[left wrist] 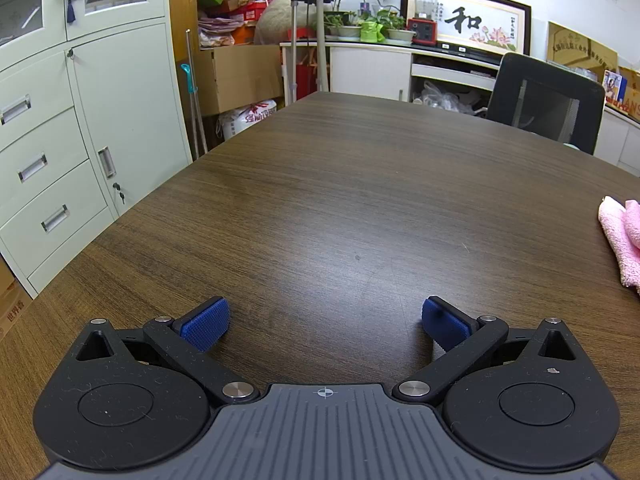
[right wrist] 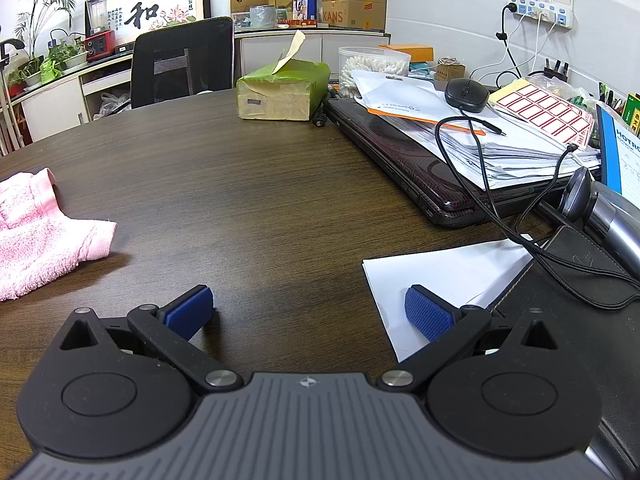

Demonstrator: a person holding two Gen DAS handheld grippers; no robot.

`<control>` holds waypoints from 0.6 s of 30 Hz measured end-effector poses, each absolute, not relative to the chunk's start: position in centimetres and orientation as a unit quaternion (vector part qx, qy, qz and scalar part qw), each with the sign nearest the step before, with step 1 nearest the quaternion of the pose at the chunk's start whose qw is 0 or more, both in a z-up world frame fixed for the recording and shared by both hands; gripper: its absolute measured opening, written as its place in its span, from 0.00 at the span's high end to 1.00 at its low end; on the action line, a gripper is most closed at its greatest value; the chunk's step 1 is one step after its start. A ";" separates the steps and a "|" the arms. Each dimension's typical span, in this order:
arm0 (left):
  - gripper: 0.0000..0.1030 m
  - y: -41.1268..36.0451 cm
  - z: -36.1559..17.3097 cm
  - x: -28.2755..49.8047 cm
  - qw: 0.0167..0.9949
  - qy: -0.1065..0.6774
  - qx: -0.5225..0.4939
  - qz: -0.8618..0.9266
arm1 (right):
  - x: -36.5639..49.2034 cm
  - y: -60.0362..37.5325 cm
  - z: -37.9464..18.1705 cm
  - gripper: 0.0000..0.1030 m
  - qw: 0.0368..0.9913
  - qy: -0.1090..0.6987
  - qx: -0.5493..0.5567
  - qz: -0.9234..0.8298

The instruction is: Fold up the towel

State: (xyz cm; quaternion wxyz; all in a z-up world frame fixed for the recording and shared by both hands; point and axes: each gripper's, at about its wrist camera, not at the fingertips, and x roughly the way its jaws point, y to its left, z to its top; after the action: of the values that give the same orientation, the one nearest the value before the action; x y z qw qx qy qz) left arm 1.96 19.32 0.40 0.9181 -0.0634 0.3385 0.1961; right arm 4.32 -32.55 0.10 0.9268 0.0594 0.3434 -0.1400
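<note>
A pink towel [right wrist: 40, 232] lies crumpled on the dark wooden table [right wrist: 248, 184] at the left edge of the right wrist view. Part of the same towel [left wrist: 622, 240] shows at the far right of the left wrist view. My left gripper [left wrist: 325, 322] hovers low over bare table, open, with nothing between its blue pads; the towel lies well to its right. My right gripper [right wrist: 308, 312] is open too and empty. Its right fingertip [right wrist: 428, 316] is over a white sheet of paper [right wrist: 448, 280], and the towel lies to its left.
A laptop [right wrist: 408, 160] piled with papers, a mouse [right wrist: 466, 94] and cables fill the right side. A green tissue box [right wrist: 280, 92] stands at the back. A black chair [left wrist: 548, 100] is at the far edge and a filing cabinet [left wrist: 60, 140] stands left.
</note>
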 end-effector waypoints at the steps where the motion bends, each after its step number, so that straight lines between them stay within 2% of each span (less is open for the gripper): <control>1: 0.00 19.3 0.4 2.0 0.918 0.338 -0.063 0.196 | 4.3 -32.6 0.1 0.00 0.927 0.343 0.059 -0.140; 18: 0.00 19.3 0.4 1.9 0.918 0.338 -0.064 0.196 | 4.4 -32.6 0.1 0.00 0.926 0.343 0.060 -0.143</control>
State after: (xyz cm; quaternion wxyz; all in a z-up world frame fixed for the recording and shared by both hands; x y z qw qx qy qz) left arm 1.95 19.33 0.42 0.9182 -0.0639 0.3382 0.1960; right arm 4.38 -32.55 0.11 0.9264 0.0604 0.3430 -0.1429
